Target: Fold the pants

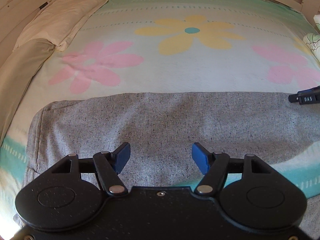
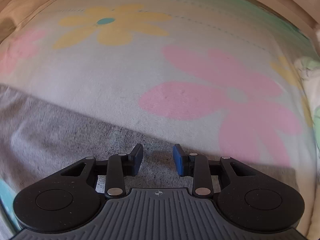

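Observation:
Grey speckled pants [image 1: 160,118] lie flat across the near part of a flowered bedspread [image 1: 180,70], their hemmed end at the left. My left gripper [image 1: 161,158] hovers over the pants with its blue-padded jaws wide open and empty. The pants also show in the right wrist view [image 2: 60,136], running from the left to under the gripper. My right gripper [image 2: 158,159] is open, narrower than the left, empty, just above the pants' far edge. The tip of the right gripper shows at the right edge of the left wrist view [image 1: 304,99].
A cream pillow [image 1: 64,18] and an olive pillow [image 1: 22,68] lie along the left side by the wooden bed frame [image 1: 18,2]. A bundle of light cloth [image 1: 313,40] sits at the right edge of the bed, also in the right wrist view [image 2: 308,70].

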A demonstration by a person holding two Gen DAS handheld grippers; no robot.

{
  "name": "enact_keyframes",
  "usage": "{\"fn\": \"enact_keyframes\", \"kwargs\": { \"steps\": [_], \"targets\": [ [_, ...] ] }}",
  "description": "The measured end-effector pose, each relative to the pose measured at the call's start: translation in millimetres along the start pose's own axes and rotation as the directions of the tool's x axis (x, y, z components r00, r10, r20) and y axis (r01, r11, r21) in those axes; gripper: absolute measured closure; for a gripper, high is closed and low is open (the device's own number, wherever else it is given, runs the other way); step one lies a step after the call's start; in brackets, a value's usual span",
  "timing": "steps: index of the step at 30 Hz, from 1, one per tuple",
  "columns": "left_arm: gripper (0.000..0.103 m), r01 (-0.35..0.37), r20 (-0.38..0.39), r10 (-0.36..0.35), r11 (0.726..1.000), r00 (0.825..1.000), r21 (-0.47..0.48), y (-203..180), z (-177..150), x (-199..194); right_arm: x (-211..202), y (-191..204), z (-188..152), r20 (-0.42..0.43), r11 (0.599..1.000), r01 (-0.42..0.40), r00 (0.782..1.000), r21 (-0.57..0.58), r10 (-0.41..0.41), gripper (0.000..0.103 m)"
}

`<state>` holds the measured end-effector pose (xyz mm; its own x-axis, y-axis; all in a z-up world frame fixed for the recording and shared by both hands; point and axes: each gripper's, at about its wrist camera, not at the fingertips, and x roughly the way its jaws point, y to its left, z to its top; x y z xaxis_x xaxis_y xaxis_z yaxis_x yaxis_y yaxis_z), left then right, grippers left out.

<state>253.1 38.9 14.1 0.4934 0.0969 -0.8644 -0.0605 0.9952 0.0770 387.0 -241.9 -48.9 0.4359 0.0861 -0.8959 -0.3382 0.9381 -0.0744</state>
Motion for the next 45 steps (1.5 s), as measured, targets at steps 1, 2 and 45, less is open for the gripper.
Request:
{"fn": "enact_keyframes", "kwargs": {
  "steps": [1, 2, 45],
  "targets": [
    [0.032, -0.005, 0.004, 0.005, 1.0, 1.0, -0.002, 0.9, 0.9, 0.0, 2.8, 0.7, -0.9, 0.002, 1.0, -0.007, 1.0, -0.026, 0.008, 0.071],
    [0.032, -0.009, 0.009, 0.009, 1.0, 1.0, -0.002, 1.4, 1.8, -0.3, 5.4, 1.5, -2.1, 0.004, 0.999, -0.015, 1.0, -0.048, 0.015, 0.07],
    [0.028, 0.105, -0.121, -0.148, 0.947, 0.982, -0.303, 41.2, 78.6, 94.4, -50.5, 25.1, -92.1, 0.036, 0.909, -0.178, 0.978, -0.376, 0.206, 0.096]
  ]
}}
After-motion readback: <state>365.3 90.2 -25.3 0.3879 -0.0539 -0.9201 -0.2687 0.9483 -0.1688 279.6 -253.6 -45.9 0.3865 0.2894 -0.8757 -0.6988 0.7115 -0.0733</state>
